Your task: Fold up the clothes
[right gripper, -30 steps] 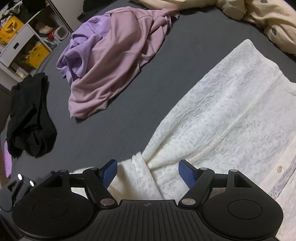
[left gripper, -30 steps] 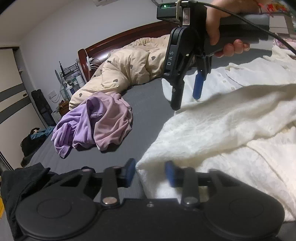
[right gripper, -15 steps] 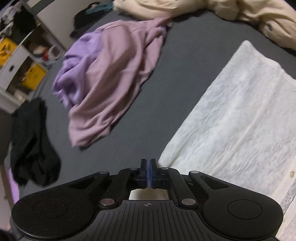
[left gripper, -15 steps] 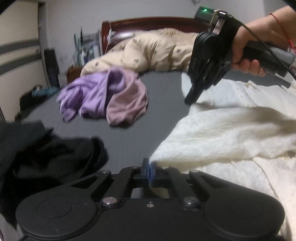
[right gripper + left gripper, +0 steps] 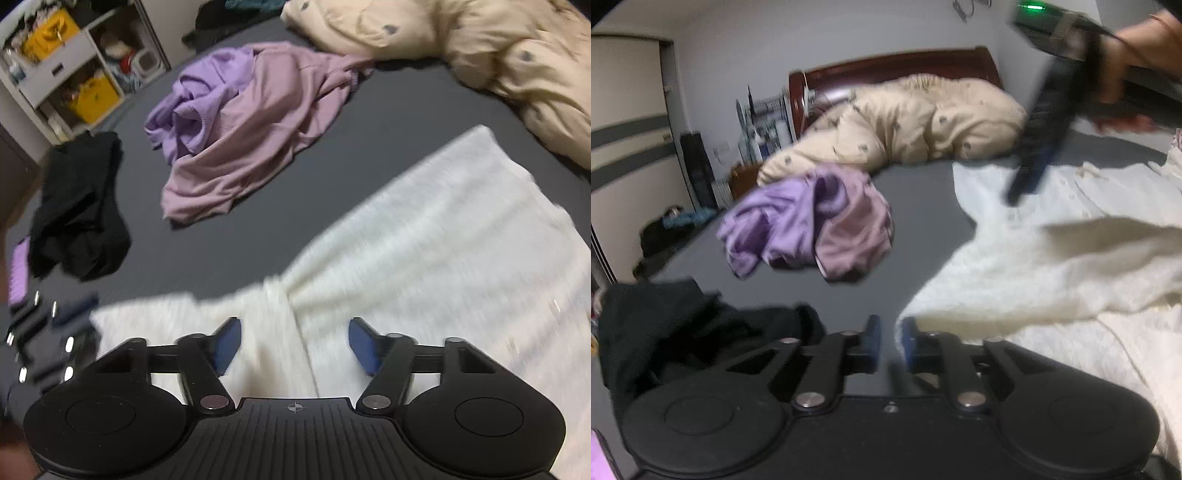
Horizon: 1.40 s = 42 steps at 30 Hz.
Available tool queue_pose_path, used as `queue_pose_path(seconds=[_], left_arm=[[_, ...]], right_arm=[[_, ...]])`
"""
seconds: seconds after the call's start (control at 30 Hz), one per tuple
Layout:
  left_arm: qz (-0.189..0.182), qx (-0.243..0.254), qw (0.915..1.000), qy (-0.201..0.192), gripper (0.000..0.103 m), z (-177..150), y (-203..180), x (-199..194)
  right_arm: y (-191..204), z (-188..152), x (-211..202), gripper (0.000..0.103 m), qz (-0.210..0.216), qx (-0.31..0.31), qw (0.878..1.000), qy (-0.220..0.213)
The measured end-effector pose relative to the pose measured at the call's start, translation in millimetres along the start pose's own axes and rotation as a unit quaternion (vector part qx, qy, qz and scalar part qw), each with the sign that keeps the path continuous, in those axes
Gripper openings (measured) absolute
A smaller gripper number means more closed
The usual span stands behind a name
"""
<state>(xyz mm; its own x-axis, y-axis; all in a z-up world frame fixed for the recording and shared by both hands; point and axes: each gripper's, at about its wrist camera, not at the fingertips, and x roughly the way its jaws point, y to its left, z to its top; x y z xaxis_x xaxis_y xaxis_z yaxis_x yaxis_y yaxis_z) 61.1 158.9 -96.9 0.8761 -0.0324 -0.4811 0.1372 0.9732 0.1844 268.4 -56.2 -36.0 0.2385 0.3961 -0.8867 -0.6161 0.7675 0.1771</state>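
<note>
Left wrist view. The left gripper (image 5: 888, 339) has its jaws just parted and opening, where half a second earlier they were pressed together; nothing lies between the pads, and the near corner of the white garment (image 5: 1052, 266) sits just to the right of them. The garment spreads over the right half of the grey bed (image 5: 923, 192), one fold lying raised across it. The right gripper (image 5: 1028, 181), blurred, hangs above the garment's far part; its jaw state cannot be told here. A lilac and pink pile (image 5: 809, 225) lies at centre left, a black garment (image 5: 683, 332) near left, a beige duvet (image 5: 908, 118) far by the headboard.

Right wrist view. The right gripper (image 5: 293, 345) shows its jaws wide and opening, having been fully shut half a second before; a narrow ridge of the white garment (image 5: 424, 251) lies below the gap, untouched by either pad. The left gripper (image 5: 55, 328) appears blurred at near left.

Reading: both grips appear released, so one fold is probably laid down, and a fresh grasp is needed for the next.
</note>
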Motion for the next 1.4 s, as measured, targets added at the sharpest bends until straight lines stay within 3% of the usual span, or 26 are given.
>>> queue_pose_path(seconds=[0.17,0.3,0.37,0.43,0.47,0.63,0.67,0.8,0.97,1.07,1.13,1.17,1.2,1.27,1.4], left_arm=[[0.002,0.047,0.9970,-0.061,0.024,4,-17,-19],[-0.015,0.092,0.9923,-0.081,0.031,3,-39,-26],[-0.023,0.105,0.9911,-0.079,0.032,5,-50,-24],[-0.035,0.100,0.9920,-0.068,0.033,6,-58,-20],[-0.043,0.094,0.9928,-0.061,0.034,7,-61,-17],[-0.074,0.062,0.9947,-0.034,0.036,9,-69,-6],[-0.076,0.058,0.9948,-0.033,0.036,9,-69,-4],[-0.083,0.038,0.9951,-0.036,0.036,10,-65,-2],[-0.113,0.007,0.9930,-0.033,0.036,15,-58,6],[-0.120,-0.002,0.9927,-0.016,0.036,15,-58,20],[-0.128,-0.017,0.9915,0.014,0.036,13,-56,33],[-0.131,-0.023,0.9907,0.028,0.032,12,-54,36],[-0.132,-0.026,0.9901,0.038,0.019,11,-53,37],[-0.135,-0.027,0.9894,0.046,0.006,11,-51,36],[-0.135,-0.019,0.9898,0.041,0.003,10,-47,30]], right_arm=[[-4,-78,-57,0.066,-0.012,0.034,0.999,-0.010],[6,-141,-78,0.065,-0.064,-0.015,0.997,-0.040],[17,-158,-73,0.065,-0.067,-0.033,0.995,-0.067],[26,-165,-62,0.065,-0.054,-0.034,0.995,-0.082],[31,-166,-55,0.059,-0.051,-0.034,0.995,-0.084],[35,-164,-18,0.011,-0.053,-0.013,0.998,-0.041],[33,-165,-17,0.009,-0.048,-0.008,0.998,-0.038],[39,-177,-28,0.005,-0.017,-0.037,0.999,-0.023],[51,-206,-36,0.005,-0.013,-0.052,0.998,0.022],[54,-215,-44,0.005,-0.010,-0.033,0.999,0.018],[58,-216,-57,0.006,-0.021,-0.029,0.999,-0.013],[59,-215,-64,0.006,-0.031,-0.029,0.998,-0.035],[60,-211,-69,0.006,-0.044,-0.028,0.997,-0.053],[59,-200,-74,0.006,-0.071,-0.028,0.995,-0.068],[55,-187,-69,0.007,-0.118,-0.064,0.991,-0.023]])
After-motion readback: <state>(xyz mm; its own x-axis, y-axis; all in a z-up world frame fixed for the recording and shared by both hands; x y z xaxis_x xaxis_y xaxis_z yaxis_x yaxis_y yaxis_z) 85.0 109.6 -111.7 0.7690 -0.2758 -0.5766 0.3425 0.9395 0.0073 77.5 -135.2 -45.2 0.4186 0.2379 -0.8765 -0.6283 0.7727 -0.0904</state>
